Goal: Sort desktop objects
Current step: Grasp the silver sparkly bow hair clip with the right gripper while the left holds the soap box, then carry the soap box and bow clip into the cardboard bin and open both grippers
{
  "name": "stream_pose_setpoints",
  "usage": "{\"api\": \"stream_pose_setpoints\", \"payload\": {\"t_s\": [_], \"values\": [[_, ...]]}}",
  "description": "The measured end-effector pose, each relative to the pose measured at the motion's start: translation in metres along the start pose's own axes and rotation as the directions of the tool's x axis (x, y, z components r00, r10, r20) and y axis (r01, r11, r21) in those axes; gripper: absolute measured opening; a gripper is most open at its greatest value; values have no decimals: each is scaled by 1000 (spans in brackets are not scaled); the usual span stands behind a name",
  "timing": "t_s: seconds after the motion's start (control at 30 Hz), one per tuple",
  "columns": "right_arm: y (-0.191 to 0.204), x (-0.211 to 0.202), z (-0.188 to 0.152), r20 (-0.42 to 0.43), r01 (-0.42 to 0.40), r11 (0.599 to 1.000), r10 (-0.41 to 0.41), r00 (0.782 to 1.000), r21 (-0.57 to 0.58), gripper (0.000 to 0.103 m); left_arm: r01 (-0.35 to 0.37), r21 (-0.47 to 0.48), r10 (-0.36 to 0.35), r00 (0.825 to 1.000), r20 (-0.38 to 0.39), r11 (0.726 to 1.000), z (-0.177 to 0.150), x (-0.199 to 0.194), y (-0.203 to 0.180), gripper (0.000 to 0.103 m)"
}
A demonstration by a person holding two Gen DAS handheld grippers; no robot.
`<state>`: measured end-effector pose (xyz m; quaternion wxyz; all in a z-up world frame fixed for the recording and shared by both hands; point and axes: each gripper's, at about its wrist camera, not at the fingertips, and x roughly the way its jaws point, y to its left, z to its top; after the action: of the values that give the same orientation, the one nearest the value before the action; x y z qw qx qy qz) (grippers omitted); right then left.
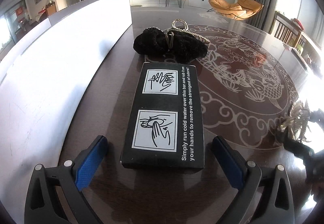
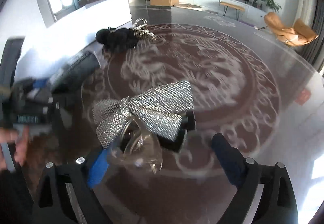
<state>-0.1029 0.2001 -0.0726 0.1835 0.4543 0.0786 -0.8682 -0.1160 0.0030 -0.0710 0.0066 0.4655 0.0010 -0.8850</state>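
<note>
Looking along my left claw, I see its blue pads spread wide on either side of the black rectangular box with white printed instructions, not pressing it; the box lies flat on the dark patterned glass tabletop. Beyond it sits a black fuzzy hair scrunchie. My right claw gapes too; the silver glittery bow clip sits between its fingers, ungripped.
</note>
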Motion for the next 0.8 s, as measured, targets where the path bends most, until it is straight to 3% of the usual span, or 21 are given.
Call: {"api": "stream_pose_setpoints", "payload": {"t_s": [0.2,0.37,0.43,0.5,0.53,0.57,0.63,0.73,0.8], "values": [[10,-1,-5,-5,47,999,-47,999,-16,97,-1,0,1,1000,0,1000,0,0,0,103],[5,12,12,-30,29,1000,-29,999,-7,97,-1,0,1,1000,0,1000,0,0,0,103],[-1,10,15,-22,-31,999,32,999,23,97,0,0,0,1000,0,1000,0,0,0,103],[-8,1,12,16,-83,995,82,997,57,79,8,4,-8,1000,1,1000,0,0,-1,103],[-6,-2,11,21,-64,997,63,998,48,75,19,12,-19,1000,8,1000,-1,-1,-2,99],[-5,-5,8,26,-48,998,47,999,35,73,28,23,-28,999,23,999,-1,-4,-3,81],[3,-15,3,52,-21,1000,20,998,11,73,33,35,-35,998,53,999,-2,-8,-4,59],[12,-39,-11,101,10,1000,-9,995,-5,72,164,-25,-162,984,68,986,-1,-11,3,58],[17,-58,-21,134,15,1000,-15,991,2,72,248,-30,-245,966,77,968,-2,-16,2,58]]}}
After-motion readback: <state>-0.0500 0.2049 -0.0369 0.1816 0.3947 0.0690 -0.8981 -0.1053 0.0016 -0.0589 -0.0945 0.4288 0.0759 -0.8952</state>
